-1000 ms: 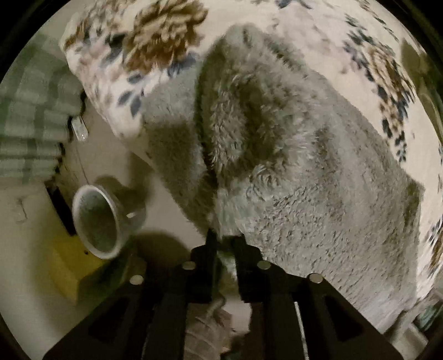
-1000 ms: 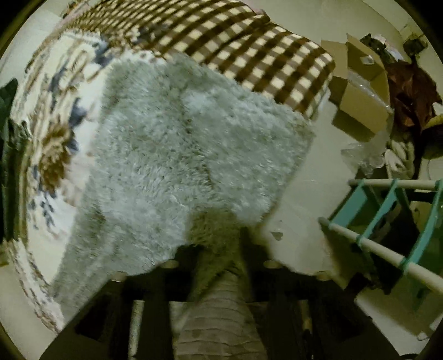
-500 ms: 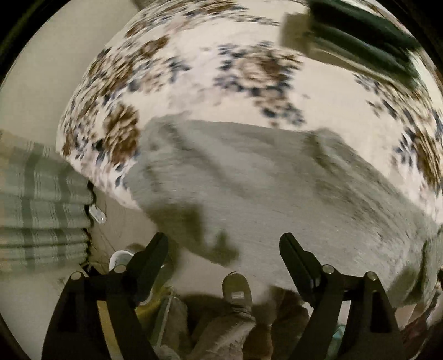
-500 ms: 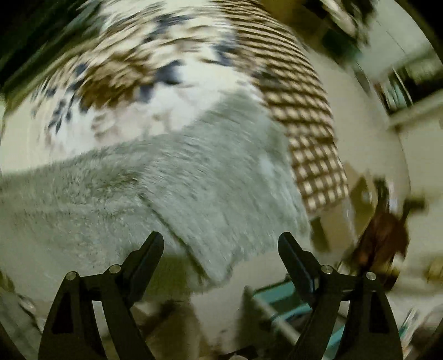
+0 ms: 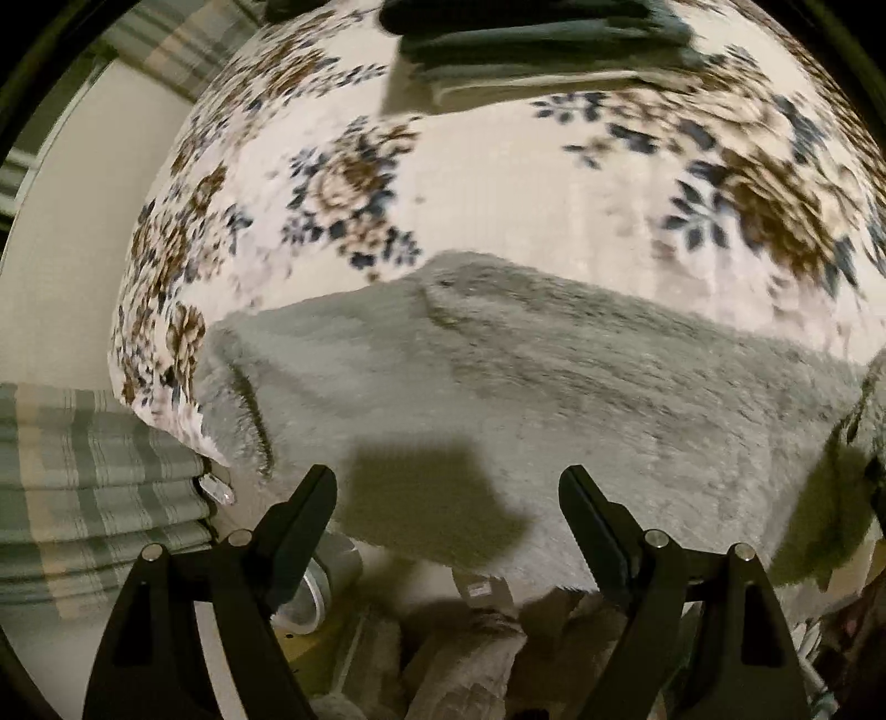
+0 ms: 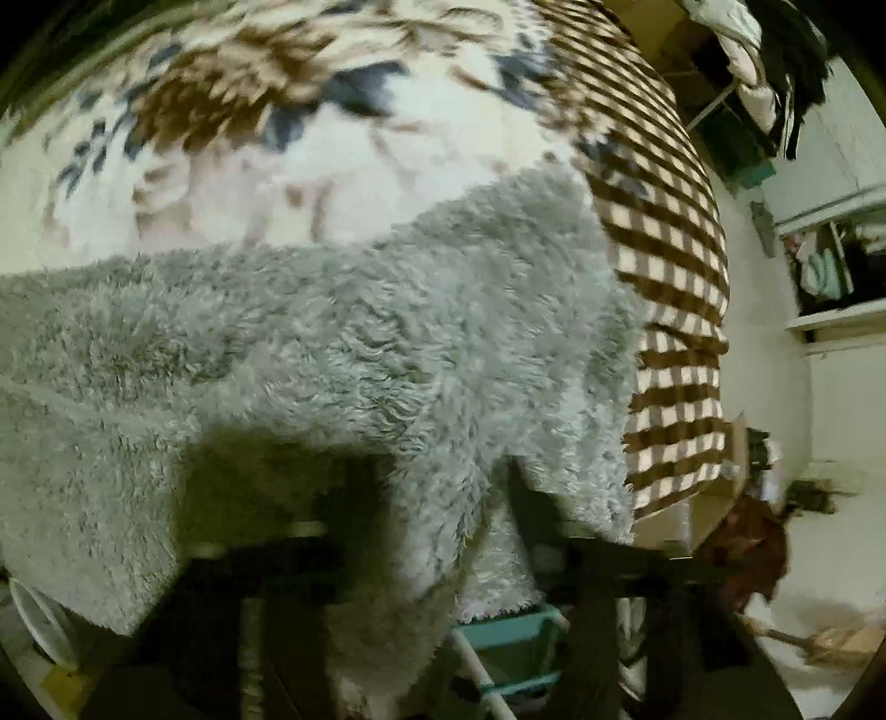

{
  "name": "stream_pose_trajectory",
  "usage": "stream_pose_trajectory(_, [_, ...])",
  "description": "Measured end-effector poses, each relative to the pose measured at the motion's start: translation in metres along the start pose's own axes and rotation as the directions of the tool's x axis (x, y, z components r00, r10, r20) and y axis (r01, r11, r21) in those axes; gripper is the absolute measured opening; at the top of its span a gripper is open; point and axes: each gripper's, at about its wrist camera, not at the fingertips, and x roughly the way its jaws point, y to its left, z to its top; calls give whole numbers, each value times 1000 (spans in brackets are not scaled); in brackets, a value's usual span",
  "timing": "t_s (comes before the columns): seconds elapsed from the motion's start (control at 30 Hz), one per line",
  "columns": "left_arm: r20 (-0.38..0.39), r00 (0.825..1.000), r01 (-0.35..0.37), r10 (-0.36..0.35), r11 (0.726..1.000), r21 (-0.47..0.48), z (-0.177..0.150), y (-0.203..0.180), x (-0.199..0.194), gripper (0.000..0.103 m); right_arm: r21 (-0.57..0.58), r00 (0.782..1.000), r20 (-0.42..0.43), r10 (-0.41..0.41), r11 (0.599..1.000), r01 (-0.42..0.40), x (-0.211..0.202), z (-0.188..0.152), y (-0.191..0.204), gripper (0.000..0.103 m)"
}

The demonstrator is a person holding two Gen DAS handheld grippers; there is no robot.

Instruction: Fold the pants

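The fluffy grey pants [image 5: 554, 399] lie across the near edge of the floral bedspread [image 5: 498, 177]. My left gripper [image 5: 448, 490] is open and empty, just in front of the pants' hanging edge. In the right wrist view the pants [image 6: 332, 343] fill the frame and drape over my right gripper [image 6: 443, 476]. Its dark fingers stand a little apart with a fold of the grey fabric between them, but the fabric hides the tips, so its grip is unclear.
Folded dark clothes [image 5: 531, 44] sit at the far side of the bed. A striped green cloth [image 5: 83, 476] hangs at left, a cup [image 5: 310, 587] below. A brown checked blanket [image 6: 664, 249], a teal rack [image 6: 509, 642] and shelves [image 6: 830, 260] are at right.
Both grippers let go of the pants and opened, then pulled back toward the bed's edge. The right gripper has since moved in under the pants' edge, which now covers its fingers.
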Motion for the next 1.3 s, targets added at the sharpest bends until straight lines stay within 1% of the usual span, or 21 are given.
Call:
stream_pose_trajectory(0.1, [21,1000,-11,10,999,49,-2,-16,-20,82,134,997,29,77,988,-80,-6,-14,-38,15])
stream_pose_trajectory(0.2, [36,999,-14,11,997,79,-4,-32,-38,82,335,986,28,165,928,-164,-4,-31,-85,15])
stream_pose_trajectory(0.27, [29,1000,1,-3,998,67,-4,-42,-45,82,484,978,9,210,855,-188,8,-45,-121,15])
stream_pose_trajectory(0.33, [7,1000,17,-17,999,46,-2,-49,-49,82,638,959,-28,284,743,-201,28,-63,-154,18])
stream_pose_trajectory(0.4, [-12,1000,29,-29,999,29,1,-58,-52,82,733,938,-54,342,651,-195,44,-76,-178,40])
stream_pose_trajectory(0.43, [-17,999,31,-31,999,31,2,-64,-55,82,774,930,-32,367,598,-209,49,-83,-193,61])
stream_pose_trajectory(0.47, [-18,999,32,-31,999,37,3,-69,-58,82,793,927,-3,376,565,-227,48,-86,-202,68])
stream_pose_trajectory(0.53, [-9,1000,25,-25,998,60,6,-79,-65,82,808,922,45,384,529,-260,46,-87,-218,68])
stream_pose_trajectory(0.67, [23,1000,13,-16,994,107,15,-91,-76,82,816,911,108,399,487,-310,43,-78,-235,68])
stream_pose_trajectory(0.73, [36,999,5,-9,993,117,21,-93,-79,82,833,906,146,397,444,-329,37,-75,-243,68])
stream_pose_trajectory(0.8, [44,999,7,-12,994,113,25,-91,-81,82,841,905,187,383,414,-349,31,-72,-249,68])
stream_pose_trajectory(0.9, [42,999,6,-10,995,101,29,-89,-79,82,836,922,190,337,437,-332,22,-67,-249,68])
stream_pose_trajectory(0.97, [32,999,8,-11,996,87,30,-86,-76,82,811,920,176,349,478,-336,25,-58,-243,68])
stream_pose_trajectory(1.03, [11,1000,18,-19,998,67,29,-82,-71,82,773,904,102,415,539,-335,41,-47,-227,68])
stream_pose_trajectory(1.07, [-2,1000,25,-25,998,55,28,-78,-69,82,750,893,45,447,575,-326,54,-43,-216,68])
stream_pose_trajectory(1.1, [-12,999,32,-32,999,42,28,-76,-66,82,728,892,5,452,610,-313,62,-39,-206,68])
stream_pose_trajectory(1.13, [-21,999,39,-38,999,27,27,-71,-64,82,691,892,-44,450,659,-298,70,-34,-195,67])
stream_pose_trajectory(1.17, [-29,999,42,-42,999,10,26,-66,-61,82,652,901,-112,419,715,-252,78,-30,-185,62])
stream_pose_trajectory(1.2, [-39,998,45,-46,999,-11,25,-59,-58,82,628,913,-176,368,757,-184,83,-27,-179,61])
stream_pose_trajectory(1.23, [-51,998,46,-48,998,-39,24,-48,-53,82,633,914,-228,336,764,-123,84,-26,-178,61])
stream_pose_trajectory(1.3, [-74,996,44,-50,995,-91,23,-28,-42,82,695,908,-209,362,708,-122,74,-24,-181,61])
